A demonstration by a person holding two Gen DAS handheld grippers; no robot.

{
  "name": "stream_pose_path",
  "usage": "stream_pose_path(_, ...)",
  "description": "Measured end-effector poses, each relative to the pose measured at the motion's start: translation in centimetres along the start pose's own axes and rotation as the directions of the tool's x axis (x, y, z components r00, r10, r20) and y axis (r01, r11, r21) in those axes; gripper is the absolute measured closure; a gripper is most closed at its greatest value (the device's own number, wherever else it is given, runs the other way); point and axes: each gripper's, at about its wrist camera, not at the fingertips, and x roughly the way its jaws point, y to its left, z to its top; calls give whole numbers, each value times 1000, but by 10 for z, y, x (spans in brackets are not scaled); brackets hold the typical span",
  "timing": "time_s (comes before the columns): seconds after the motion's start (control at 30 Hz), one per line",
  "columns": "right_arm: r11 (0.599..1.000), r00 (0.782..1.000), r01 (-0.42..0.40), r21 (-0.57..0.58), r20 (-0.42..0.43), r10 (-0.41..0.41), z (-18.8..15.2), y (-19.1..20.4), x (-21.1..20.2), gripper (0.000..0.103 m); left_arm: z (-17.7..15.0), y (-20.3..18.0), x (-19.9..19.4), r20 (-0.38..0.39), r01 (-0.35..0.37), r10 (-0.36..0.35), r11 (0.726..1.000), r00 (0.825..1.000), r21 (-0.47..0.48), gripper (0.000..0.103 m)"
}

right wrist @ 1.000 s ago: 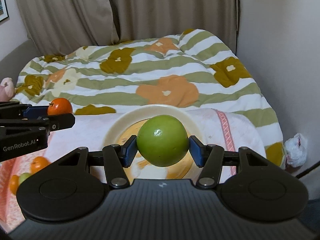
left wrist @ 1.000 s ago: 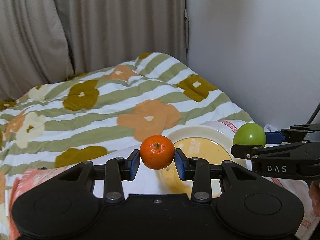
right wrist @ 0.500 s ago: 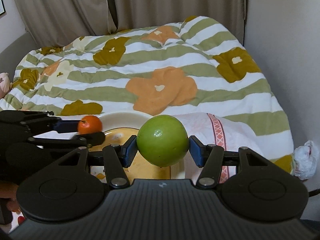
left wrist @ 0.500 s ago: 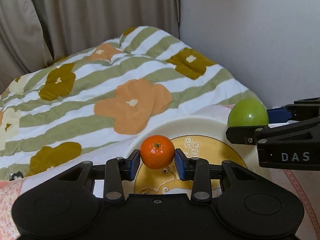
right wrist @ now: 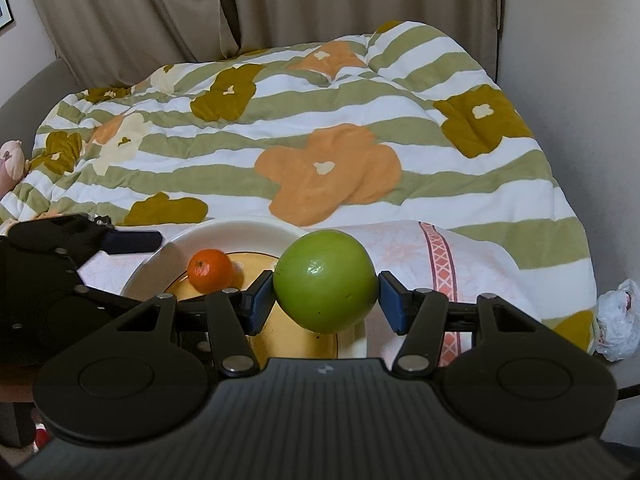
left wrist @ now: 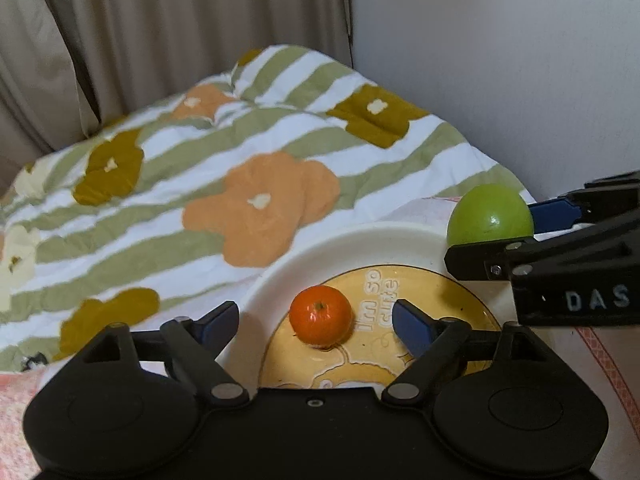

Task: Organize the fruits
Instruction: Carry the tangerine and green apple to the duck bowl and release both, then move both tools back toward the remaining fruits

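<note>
A small orange mandarin [left wrist: 321, 317] lies on the yellow centre of a white-rimmed plate [left wrist: 360, 240]. My left gripper [left wrist: 316, 322] is open, its blue pads apart on either side of the mandarin and clear of it. The mandarin [right wrist: 211, 270] and the plate [right wrist: 224, 230] also show in the right wrist view. My right gripper [right wrist: 326, 300] is shut on a green apple [right wrist: 325, 280] and holds it above the plate's right side. The apple [left wrist: 490, 216] shows at the right of the left wrist view.
The plate rests on a pink-patterned cloth [right wrist: 460, 256] in front of a flowered striped duvet [right wrist: 300, 140]. Curtains hang behind and a white wall [left wrist: 500, 60] stands at the right. A crumpled white bag [right wrist: 618, 314] lies at the far right.
My left gripper has opened and let go of the mandarin, which now sits on the plate. My right gripper with the apple has moved further over the plate.
</note>
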Motion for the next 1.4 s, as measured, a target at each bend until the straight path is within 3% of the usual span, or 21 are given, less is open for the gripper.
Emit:
stream_pose_path(0.37,996,1000,-26,-87,-2,26,3,20,3,32,-16,17,-38,0,-3,3,996,1000,-94,10)
stream_pose_path(0.83,977,998,-60,-206,-25,56,-1,47,33,32,-33,28,-55,-24,-43,39,985,999,-168,10)
stream_pose_path(0.87,975,998,-63,-211,-26,58,-1,47,34,29,-34,27,-56,-24,-47,43,985,999,-169,10)
stream_pose_path(0.93,975,998,-55,-214,3,57,0,48,28,15,-35,27,-57,-25,-51,48,984,999,-172,10)
stream_pose_path(0.97,976,998,-48,-214,20,54,0,49,24,2,-35,26,-58,-24,-53,50,983,998,-173,10)
stream_pose_path(1.0,977,998,-41,-211,42,51,0,48,19,0,-36,25,-59,-22,-55,52,983,998,-175,10)
stream_pose_path(1.4,984,995,-31,-177,86,47,0,46,-28,0,-33,19,-93,26,-92,98,978,995,-185,10)
